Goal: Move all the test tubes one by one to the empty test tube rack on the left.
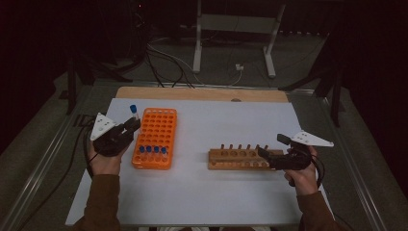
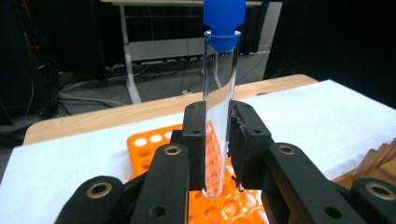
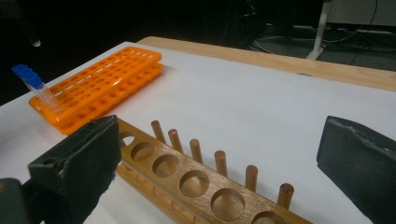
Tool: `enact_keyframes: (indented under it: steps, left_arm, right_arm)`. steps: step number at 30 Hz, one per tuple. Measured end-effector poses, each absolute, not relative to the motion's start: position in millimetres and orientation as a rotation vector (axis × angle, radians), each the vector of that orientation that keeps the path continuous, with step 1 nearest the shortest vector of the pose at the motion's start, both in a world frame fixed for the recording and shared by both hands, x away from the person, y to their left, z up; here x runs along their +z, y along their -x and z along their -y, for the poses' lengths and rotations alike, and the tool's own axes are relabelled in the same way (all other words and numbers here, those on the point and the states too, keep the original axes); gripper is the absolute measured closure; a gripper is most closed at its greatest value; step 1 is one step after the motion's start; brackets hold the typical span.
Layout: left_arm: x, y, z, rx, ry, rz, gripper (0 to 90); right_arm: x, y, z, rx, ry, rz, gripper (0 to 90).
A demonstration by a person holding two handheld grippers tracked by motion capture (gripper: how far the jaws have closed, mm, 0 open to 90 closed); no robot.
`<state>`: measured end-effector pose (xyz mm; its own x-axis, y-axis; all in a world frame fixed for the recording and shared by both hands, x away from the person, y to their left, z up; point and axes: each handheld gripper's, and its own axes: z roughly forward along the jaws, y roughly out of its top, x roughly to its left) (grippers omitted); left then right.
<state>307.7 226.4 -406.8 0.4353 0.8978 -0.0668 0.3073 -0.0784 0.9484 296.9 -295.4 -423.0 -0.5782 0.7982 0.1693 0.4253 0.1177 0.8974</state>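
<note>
My left gripper [image 1: 131,126] is shut on a clear test tube with a blue cap [image 1: 134,111], held upright over the left edge of the orange tube rack [image 1: 156,137]. In the left gripper view the tube [image 2: 219,102] stands between the two pads, its rounded bottom just above the rack's holes [image 2: 219,205]. Several blue-capped tubes [image 1: 151,151] stand in the rack's near row. My right gripper [image 1: 272,149] stands open at the right end of the wooden rack [image 1: 236,159], its jaws wide apart on either side of the holes and pegs [image 3: 205,179].
A white mat [image 1: 211,192] covers the table, with a wooden strip [image 1: 202,93] along the far edge. Beyond it are a white table frame [image 1: 235,29] and cables on the floor [image 1: 163,62]. The surroundings are dark.
</note>
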Motion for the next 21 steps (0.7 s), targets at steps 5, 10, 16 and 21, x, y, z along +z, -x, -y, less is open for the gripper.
enact_keyframes:
  steps: [5,10,16,21]
  left_arm:
    - [-419.5,-304.3,-232.4,0.686,-1.625,-1.104,78.4]
    - [-433.2,-298.7,-235.5,0.677,-1.639,-1.127,78.4]
    - [-448.4,-289.2,-236.8,0.661,-1.664,-1.134,78.4]
    - [-459.8,-279.8,-238.9,0.650,-1.676,-1.144,78.4]
  right_arm:
    - [-424.2,-297.0,294.5,1.447,-1.191,-2.051,0.1]
    - [-423.8,-296.4,295.3,1.452,-1.187,-2.049,0.1]
    - [-423.9,-296.1,293.9,1.452,-1.182,-2.052,0.1]
    - [-424.5,-295.8,294.1,1.452,-1.181,-2.056,0.1]
